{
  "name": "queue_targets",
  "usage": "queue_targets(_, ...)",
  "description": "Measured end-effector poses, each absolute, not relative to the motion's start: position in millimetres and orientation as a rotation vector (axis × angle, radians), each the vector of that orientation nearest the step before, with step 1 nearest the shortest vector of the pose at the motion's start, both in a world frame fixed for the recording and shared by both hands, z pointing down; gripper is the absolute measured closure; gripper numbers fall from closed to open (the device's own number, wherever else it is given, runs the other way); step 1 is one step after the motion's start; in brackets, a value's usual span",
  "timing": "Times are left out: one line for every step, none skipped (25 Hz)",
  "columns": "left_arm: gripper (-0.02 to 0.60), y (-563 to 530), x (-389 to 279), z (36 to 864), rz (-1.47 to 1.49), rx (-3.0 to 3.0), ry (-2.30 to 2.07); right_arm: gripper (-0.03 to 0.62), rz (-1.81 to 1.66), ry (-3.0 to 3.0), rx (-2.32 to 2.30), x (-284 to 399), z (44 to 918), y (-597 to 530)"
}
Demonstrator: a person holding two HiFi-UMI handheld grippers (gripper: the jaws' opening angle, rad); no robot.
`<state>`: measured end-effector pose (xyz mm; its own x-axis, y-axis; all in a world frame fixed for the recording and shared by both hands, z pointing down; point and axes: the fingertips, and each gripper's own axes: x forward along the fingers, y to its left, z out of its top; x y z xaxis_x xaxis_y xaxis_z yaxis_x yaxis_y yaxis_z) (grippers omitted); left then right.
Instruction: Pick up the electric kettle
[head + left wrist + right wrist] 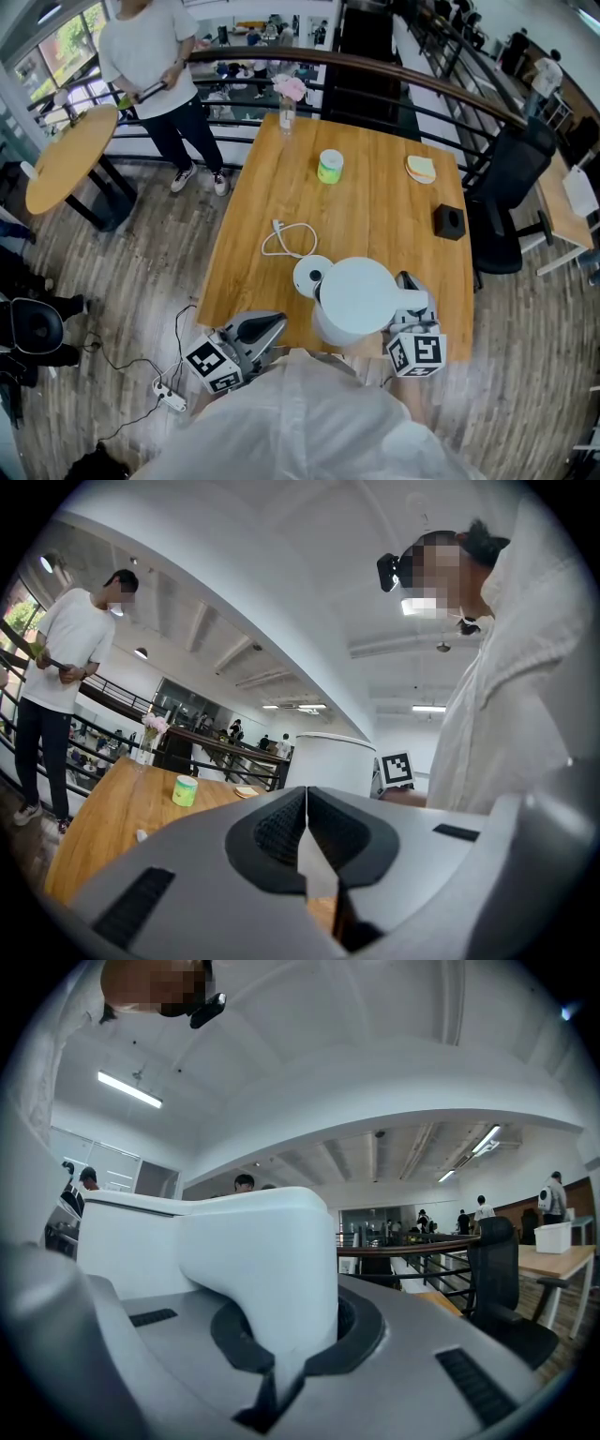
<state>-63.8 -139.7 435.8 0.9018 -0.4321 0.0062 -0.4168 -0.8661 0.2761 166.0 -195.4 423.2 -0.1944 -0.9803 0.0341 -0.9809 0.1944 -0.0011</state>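
At lower centre of the head view, the electric kettle (356,298) sat at the counter's (375,206) near edge, its handle (262,1260) jutting right. Right gripper (408,292) was clamped on that handle. Left gripper (272,326) sat lower left, closed and empty, farther off.

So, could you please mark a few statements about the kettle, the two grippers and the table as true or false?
1. The right gripper is shut on the handle of the kettle. True.
2. The left gripper holds the green cup. False: it is shut with nothing in it, and the cup stands further out on the table.
3. The kettle sits on its base. False: the round base lies beside it, with its cord.
4. A black box stands near the table's right edge. True.
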Motion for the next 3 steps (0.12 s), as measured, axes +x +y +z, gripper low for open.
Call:
queue_targets(0.574, -139.5, -63.7, 435.8, -0.081, 2.796, -0.635, 0.580, 0.036, -2.407, 1.979, 166.3, 423.5, -195.3)
queue_targets(0.574, -139.4, -63.6, 435.9, -0.081, 2.797, -0.634, 0.580, 0.037, -2.407, 1.981, 166.7, 423.8, -195.4)
queue_targets(0.574, -139.3, -63.6, 436.1, -0.081, 2.797, -0.633, 0.580, 0.037, -2.406, 1.983, 167.0, 424.1, -195.4)
